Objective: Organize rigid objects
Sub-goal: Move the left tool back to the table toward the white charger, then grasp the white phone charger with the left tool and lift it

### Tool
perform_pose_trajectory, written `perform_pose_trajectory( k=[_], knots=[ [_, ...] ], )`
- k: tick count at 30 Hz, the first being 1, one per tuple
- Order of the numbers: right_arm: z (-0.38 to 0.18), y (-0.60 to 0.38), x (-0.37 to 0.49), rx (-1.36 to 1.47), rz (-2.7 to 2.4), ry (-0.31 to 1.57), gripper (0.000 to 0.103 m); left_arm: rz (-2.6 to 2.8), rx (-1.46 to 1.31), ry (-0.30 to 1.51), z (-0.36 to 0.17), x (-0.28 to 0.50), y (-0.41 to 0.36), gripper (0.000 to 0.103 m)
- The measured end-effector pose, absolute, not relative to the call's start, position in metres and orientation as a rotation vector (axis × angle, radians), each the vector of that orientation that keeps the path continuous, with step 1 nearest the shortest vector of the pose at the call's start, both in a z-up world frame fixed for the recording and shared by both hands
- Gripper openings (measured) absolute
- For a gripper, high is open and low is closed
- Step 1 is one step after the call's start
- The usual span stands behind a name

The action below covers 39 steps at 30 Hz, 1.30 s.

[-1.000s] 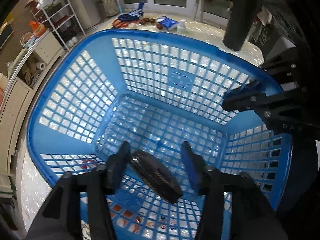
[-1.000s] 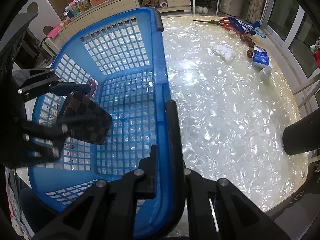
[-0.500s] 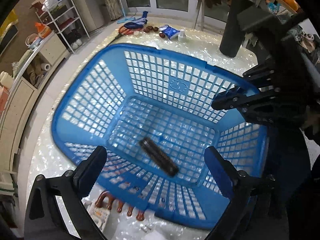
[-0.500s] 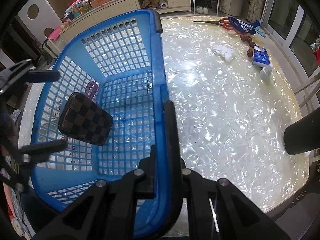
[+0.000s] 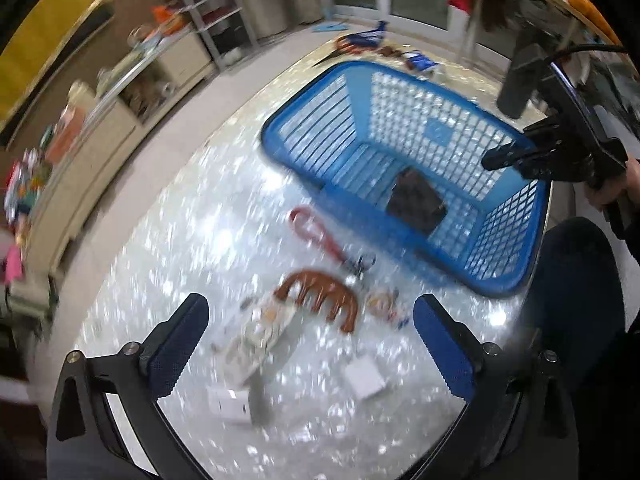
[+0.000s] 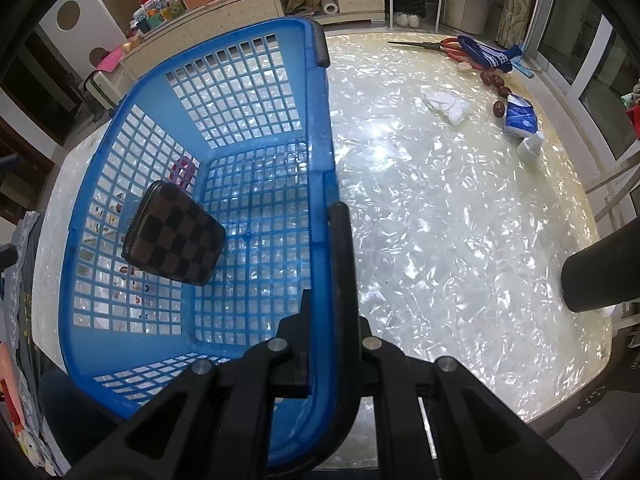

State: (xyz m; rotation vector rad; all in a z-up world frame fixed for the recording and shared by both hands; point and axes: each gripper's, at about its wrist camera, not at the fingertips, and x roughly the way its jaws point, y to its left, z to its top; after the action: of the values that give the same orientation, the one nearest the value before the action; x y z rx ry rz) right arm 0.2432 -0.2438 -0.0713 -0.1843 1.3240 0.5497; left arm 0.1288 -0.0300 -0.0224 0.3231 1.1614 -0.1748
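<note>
Sitting inside the blue basket point(image 6: 320, 160) is the checkered wallet point(image 6: 174, 234), leaning against its left wall. Right gripper point(image 6: 320, 280) is clamped tight on the basket's rim. Left gripper point(image 5: 310, 344) is over the shiny table point(image 5: 180, 240) with nothing between its jaws, which are opening to about as wide as they go, above a brown claw clip point(image 5: 320, 292) and a red strap point(image 5: 310, 228)

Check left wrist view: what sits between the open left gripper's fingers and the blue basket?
Left wrist view, blurred: between the left gripper and the blue basket lie a brown comb-like piece, a red-handled item and small packets on the table.
</note>
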Motion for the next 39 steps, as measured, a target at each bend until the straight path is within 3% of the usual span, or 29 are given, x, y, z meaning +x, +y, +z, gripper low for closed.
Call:
perform_pose_trajectory(
  k=[10,18,33,39],
  knots=[
    [-0.071,-0.243,0.243,-0.195,0.548,1.327,0.007,-0.095,0.092,1.318,-0.088,0.087,0.007,0.103],
    [-0.072,-0.241,0.242,-0.197,0.552,1.327,0.007,-0.036,-0.058,1.325,-0.138,0.081,0.004,0.103],
    [-0.073,-0.242,0.243,-0.194,0.557,1.328,0.007,-0.003,-0.083,1.371,-0.186,0.09,0.004,0.102],
    [-0.073,-0.242,0.244,-0.196,0.556,1.329,0.007,-0.005,-0.114,1.392,-0.193,0.094,0.002,0.086]
  ],
)
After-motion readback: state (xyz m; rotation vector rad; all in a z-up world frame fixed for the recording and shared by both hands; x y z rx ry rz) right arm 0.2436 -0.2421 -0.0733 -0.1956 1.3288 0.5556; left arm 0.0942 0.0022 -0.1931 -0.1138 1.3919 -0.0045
